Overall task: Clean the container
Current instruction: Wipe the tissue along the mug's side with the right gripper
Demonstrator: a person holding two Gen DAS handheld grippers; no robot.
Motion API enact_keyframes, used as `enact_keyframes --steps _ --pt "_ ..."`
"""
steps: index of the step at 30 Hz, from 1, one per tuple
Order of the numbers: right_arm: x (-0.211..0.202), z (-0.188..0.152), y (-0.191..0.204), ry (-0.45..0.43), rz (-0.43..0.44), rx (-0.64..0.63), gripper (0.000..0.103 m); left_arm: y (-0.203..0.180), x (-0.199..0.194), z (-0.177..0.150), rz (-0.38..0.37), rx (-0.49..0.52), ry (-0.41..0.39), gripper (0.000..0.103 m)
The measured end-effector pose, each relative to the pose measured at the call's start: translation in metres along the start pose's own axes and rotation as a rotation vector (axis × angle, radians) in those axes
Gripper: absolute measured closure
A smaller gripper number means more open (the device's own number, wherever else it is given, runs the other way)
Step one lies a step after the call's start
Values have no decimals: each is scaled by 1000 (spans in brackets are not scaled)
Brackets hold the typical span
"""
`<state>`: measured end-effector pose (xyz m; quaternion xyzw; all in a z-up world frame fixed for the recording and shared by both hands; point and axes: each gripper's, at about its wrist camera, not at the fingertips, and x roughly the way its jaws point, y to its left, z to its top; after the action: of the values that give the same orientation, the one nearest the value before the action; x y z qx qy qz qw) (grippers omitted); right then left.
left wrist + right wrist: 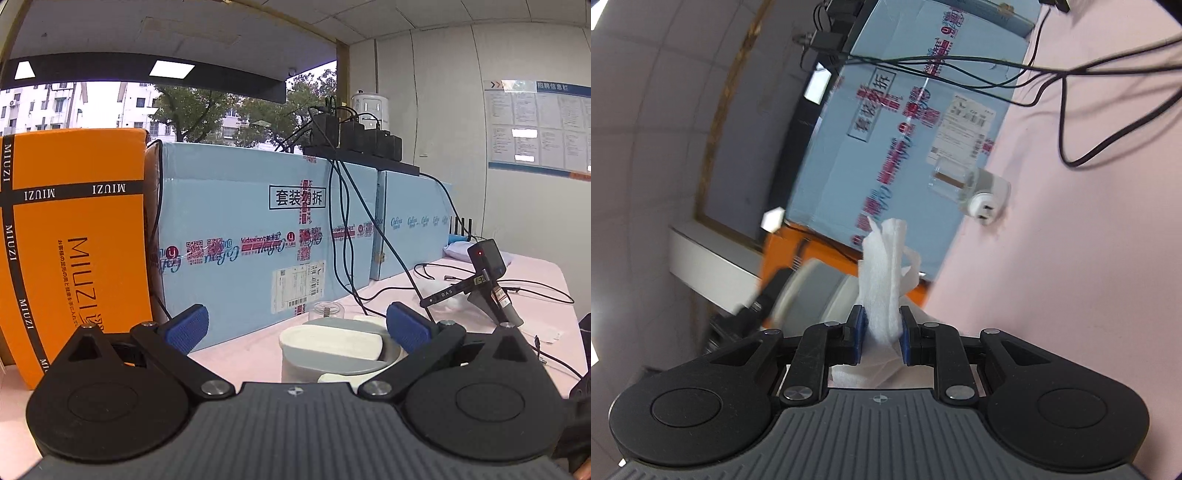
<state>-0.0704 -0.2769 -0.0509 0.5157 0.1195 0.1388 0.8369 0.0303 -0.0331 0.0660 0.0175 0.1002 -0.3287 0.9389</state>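
Observation:
A grey round container with white inserts stands on the pink table, just in front of my left gripper. The left gripper is open, its blue pads to either side of the container; whether they touch it I cannot tell. My right gripper is shut on a white wipe that sticks up between its blue pads. In the tilted right wrist view the container shows blurred, left of the wipe.
An orange MIUZI box and light blue cartons stand along the table's back. A clear glass sits behind the container; it also shows in the right wrist view. Black cables and a small camera stand lie on the right.

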Motion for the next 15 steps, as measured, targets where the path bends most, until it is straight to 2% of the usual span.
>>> enact_keyframes --steps 3,4,7,11,15 --pt "2 -8 5 36 -113 -89 84 1 0 0 -5 -6 -1 0" --pt "3 -9 7 39 -116 -106 84 1 0 0 -5 -8 0 0" --pt "-1 -13 16 23 -65 -156 84 3 1 0 -10 -15 3 0" --pt "-11 -13 33 7 55 -191 84 2 1 -1 -12 -15 2 0" --pt "-10 -20 56 33 62 -332 84 2 1 -1 -12 -14 3 0"
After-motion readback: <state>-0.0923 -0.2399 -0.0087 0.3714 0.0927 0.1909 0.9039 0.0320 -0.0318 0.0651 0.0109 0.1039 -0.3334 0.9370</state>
